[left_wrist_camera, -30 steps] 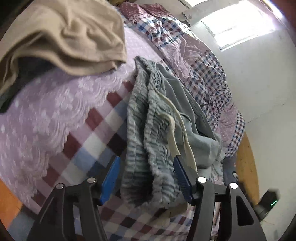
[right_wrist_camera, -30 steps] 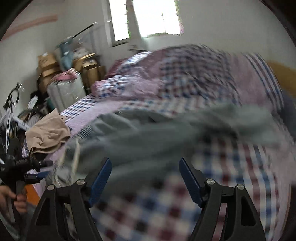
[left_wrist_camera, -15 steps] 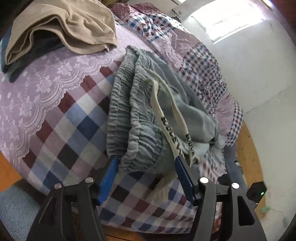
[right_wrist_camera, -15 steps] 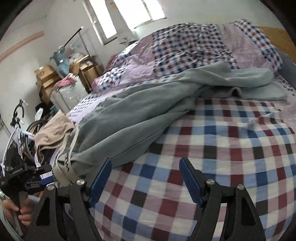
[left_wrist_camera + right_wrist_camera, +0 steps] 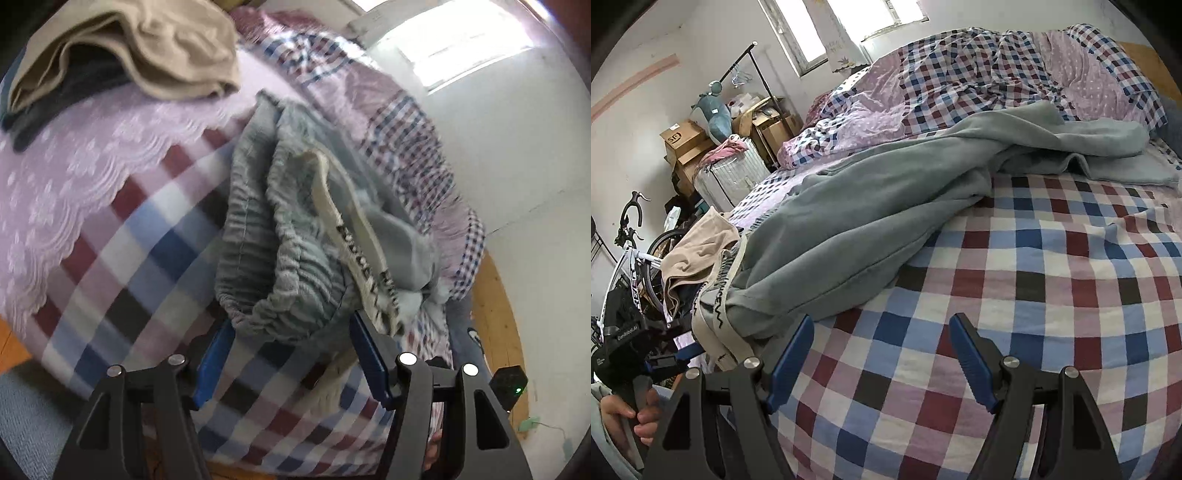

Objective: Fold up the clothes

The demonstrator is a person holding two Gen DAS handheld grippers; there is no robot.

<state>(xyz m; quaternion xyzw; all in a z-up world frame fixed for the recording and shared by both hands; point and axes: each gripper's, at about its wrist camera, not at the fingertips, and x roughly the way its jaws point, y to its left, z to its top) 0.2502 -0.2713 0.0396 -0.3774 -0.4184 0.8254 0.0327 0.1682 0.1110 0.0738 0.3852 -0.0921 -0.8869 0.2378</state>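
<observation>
Grey sweatpants (image 5: 868, 229) lie stretched across the checked bedsheet (image 5: 1052, 295), legs towards the far right. Their elastic waistband (image 5: 295, 280) with a cream drawstring (image 5: 332, 206) bulges at the bed's near edge. My left gripper (image 5: 290, 328) is open, its blue pads on either side of the waistband's lower edge. The same left gripper (image 5: 665, 354) shows in the right wrist view, held by a hand (image 5: 628, 413). My right gripper (image 5: 882, 321) is open over bare sheet, just right of the pants, nothing between its fingers.
A folded tan garment (image 5: 147, 44) on dark clothes (image 5: 66, 96) sits on the lilac lace cover (image 5: 74, 177) beside the waistband. A bunched checked quilt (image 5: 997, 74) fills the bed's far side. Boxes (image 5: 683, 140), a suitcase (image 5: 731, 177) and a bicycle (image 5: 631, 258) stand beyond.
The pants were blurred in motion in front of my right gripper a second ago and now lie still. My left gripper backed off from the waistband, then came slightly closer. Both stayed open.
</observation>
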